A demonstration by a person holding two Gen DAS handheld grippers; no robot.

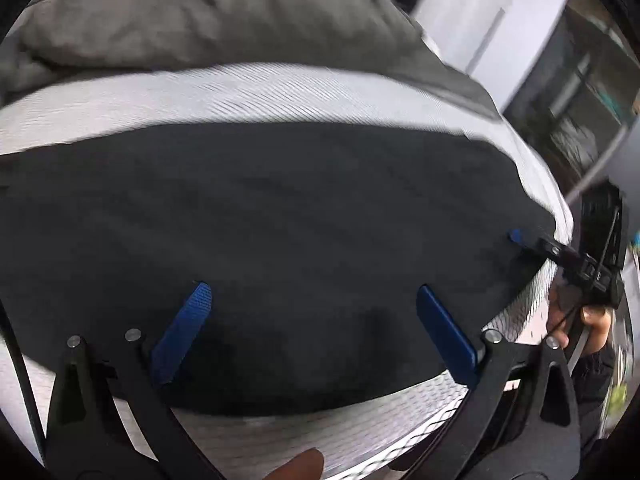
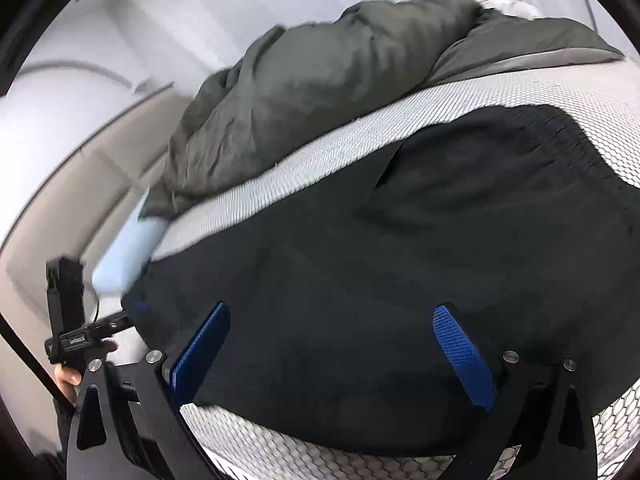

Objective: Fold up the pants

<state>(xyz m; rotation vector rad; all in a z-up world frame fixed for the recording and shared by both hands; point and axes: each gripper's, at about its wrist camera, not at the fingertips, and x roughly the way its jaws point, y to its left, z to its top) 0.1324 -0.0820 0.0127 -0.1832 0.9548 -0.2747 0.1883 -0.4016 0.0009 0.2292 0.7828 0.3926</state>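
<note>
Black pants (image 1: pixel 260 240) lie spread flat on a white honeycomb-patterned mattress (image 1: pixel 280 436); in the right wrist view the pants (image 2: pixel 400 280) show a gathered waistband at the right. My left gripper (image 1: pixel 312 296) is open, its blue fingers (image 1: pixel 184 332) over the near edge of the pants, holding nothing. My right gripper (image 2: pixel 332 316) is open over the near edge too, empty. The right gripper also shows at the right in the left wrist view (image 1: pixel 520 238). The left gripper shows at the far left in the right wrist view (image 2: pixel 134 310).
A rumpled grey duvet (image 1: pixel 200 16) lies on the mattress beyond the pants, also in the right wrist view (image 2: pixel 320 80). A light blue pillow (image 2: pixel 124 252) sits at the mattress's left end. White walls and a dark window stand behind.
</note>
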